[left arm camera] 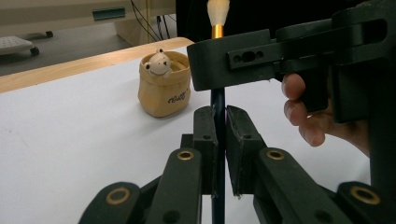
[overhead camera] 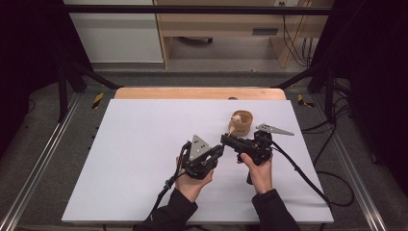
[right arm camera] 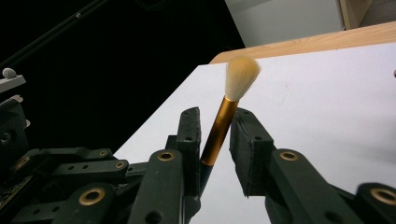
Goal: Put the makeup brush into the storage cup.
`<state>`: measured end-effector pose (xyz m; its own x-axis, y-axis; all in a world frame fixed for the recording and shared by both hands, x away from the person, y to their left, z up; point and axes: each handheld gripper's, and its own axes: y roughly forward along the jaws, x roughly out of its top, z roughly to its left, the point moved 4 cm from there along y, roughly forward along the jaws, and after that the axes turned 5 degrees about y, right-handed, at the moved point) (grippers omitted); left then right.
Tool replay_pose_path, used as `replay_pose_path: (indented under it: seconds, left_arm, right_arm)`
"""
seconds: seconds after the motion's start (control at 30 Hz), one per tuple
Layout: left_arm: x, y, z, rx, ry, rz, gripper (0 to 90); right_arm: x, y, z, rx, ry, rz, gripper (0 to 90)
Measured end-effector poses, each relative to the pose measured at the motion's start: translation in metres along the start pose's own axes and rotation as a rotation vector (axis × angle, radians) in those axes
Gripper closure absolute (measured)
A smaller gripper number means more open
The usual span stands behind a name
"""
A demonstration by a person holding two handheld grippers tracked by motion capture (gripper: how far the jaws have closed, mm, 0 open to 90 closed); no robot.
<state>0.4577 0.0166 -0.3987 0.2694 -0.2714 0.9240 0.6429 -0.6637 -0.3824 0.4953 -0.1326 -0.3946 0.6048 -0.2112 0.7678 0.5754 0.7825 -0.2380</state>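
Risk first: this looks like a handover of the makeup brush [right arm camera: 223,126] between the two grippers, and the right gripper [right arm camera: 215,140] isn't seated yet. In the right gripper view the gold ferrule sits between its jaws with a visible gap on one side; the other pad is touching or nearly so, hard to tell. So the jaws are narrowed around the brush but not clamped. If the left gripper [left arm camera: 219,135] lets go now, I'd expect the brush to tip or slide down through the jaws. The ferrule is smooth metal and tapers toward the handle, so even a light pinch could slip. The brush also leans relative to the right jaws, so closing may twist it against the left grip.

Left gripper: fully closed on the dark handle, pads pressing both sides, holding the brush upright with bristles up.

Position: the brush is held above the tabletop [overhead camera: 144,144] between both hands, near the middle, just short of the small tan holder with a bear figure [left arm camera: 164,84]. The holder stands upright behind it, apart from both grippers. A careless swing could knock that over.
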Motion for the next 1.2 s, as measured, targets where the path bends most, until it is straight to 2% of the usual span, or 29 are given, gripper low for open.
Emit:
replay_pose_path:
  seconds: [0.33, 0.6, 0.83, 0.9, 0.97, 1.0, 1.07, 1.2]
  left_arm:
    - [0.000, 0.000, -0.001, -0.001, 0.002, -0.002, 83.1]
    - [0.000, 0.000, -0.002, -0.007, 0.000, -0.005, 83.0]
    - [0.002, -0.001, 0.000, -0.036, -0.010, -0.013, 82.3]
    - [0.002, -0.002, 0.002, -0.036, -0.005, -0.012, 78.4]
    - [0.002, -0.003, 0.002, -0.064, -0.007, -0.019, 75.5]
    - [0.002, -0.005, 0.004, -0.065, 0.002, -0.022, 72.2]
    - [0.003, -0.006, 0.005, -0.069, 0.005, -0.024, 70.8]
    - [0.004, -0.011, 0.012, -0.067, 0.023, -0.022, 62.1]
  right_arm:
    - [0.000, -0.001, 0.001, 0.032, 0.019, 0.001, 80.7]
    - [0.001, -0.002, 0.002, 0.057, 0.013, -0.004, 83.2]
    - [0.002, -0.004, 0.004, 0.071, 0.001, -0.007, 83.6]
    - [0.003, -0.006, 0.004, 0.065, -0.003, -0.011, 83.6]
    - [0.004, -0.007, 0.003, 0.058, -0.020, -0.024, 83.6]
    - [0.007, -0.010, 0.003, 0.039, -0.037, -0.037, 83.5]
    - [0.008, -0.011, 0.002, 0.035, -0.042, -0.041, 83.5]
    - [0.012, -0.015, 0.000, 0.010, -0.062, -0.058, 83.5]
